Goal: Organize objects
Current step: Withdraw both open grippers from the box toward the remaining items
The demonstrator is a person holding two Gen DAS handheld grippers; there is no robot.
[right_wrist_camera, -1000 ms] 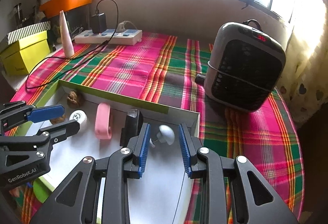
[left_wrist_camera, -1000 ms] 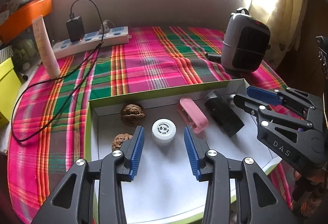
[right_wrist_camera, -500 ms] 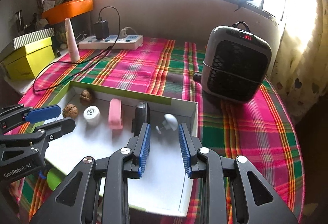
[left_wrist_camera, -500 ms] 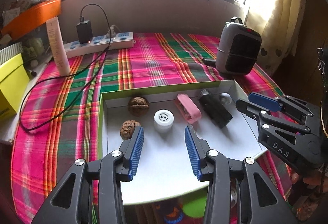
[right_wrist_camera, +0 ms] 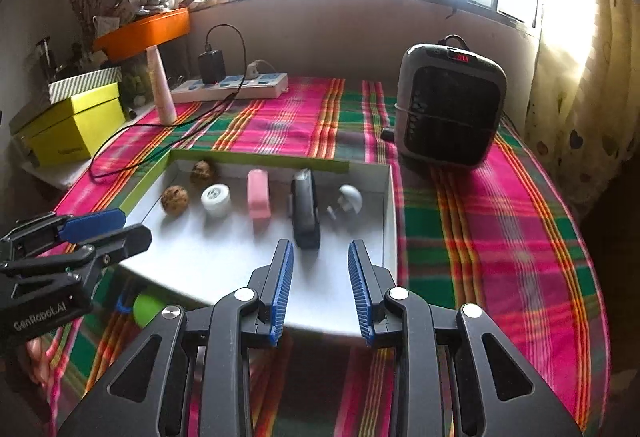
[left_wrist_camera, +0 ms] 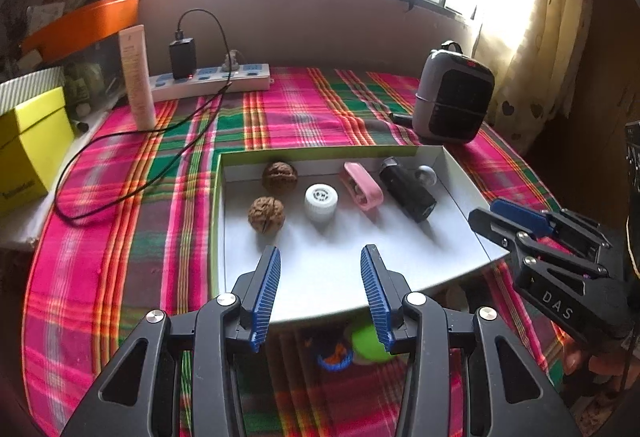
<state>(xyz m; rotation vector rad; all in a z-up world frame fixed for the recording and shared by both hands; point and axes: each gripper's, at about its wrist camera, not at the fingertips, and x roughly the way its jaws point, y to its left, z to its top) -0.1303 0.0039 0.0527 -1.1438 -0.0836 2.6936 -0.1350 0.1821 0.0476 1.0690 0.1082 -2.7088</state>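
A shallow white tray [left_wrist_camera: 219,197] with green outer walls lies on the plaid cloth. It holds two walnuts [left_wrist_camera: 279,176] [left_wrist_camera: 266,214], a white cap [left_wrist_camera: 321,202], a pink clip-like piece [left_wrist_camera: 362,184], a black block [left_wrist_camera: 408,189] and a small white mushroom-shaped piece [left_wrist_camera: 427,174]. My left gripper [left_wrist_camera: 320,249] hovers open over the tray's bare near part, holding nothing. My right gripper [right_wrist_camera: 320,243] is open and holds nothing, just short of the black block [right_wrist_camera: 305,209] and the mushroom piece [right_wrist_camera: 349,197]. Each gripper shows at the edge of the other's view [left_wrist_camera: 490,211] [right_wrist_camera: 100,229].
A grey heater [right_wrist_camera: 450,105] stands behind the tray on the right. At the back lie a power strip [left_wrist_camera: 208,81] with a charger and black cable, and a pale tube [left_wrist_camera: 138,77]. A yellow box [left_wrist_camera: 28,149] sits far left. A green round thing [left_wrist_camera: 370,343] shows under the tray's near edge.
Both grippers have drawn back from the tray, so its near edge and more of the table now show. The jaws have kept their gaps, and the objects in the tray have not moved.
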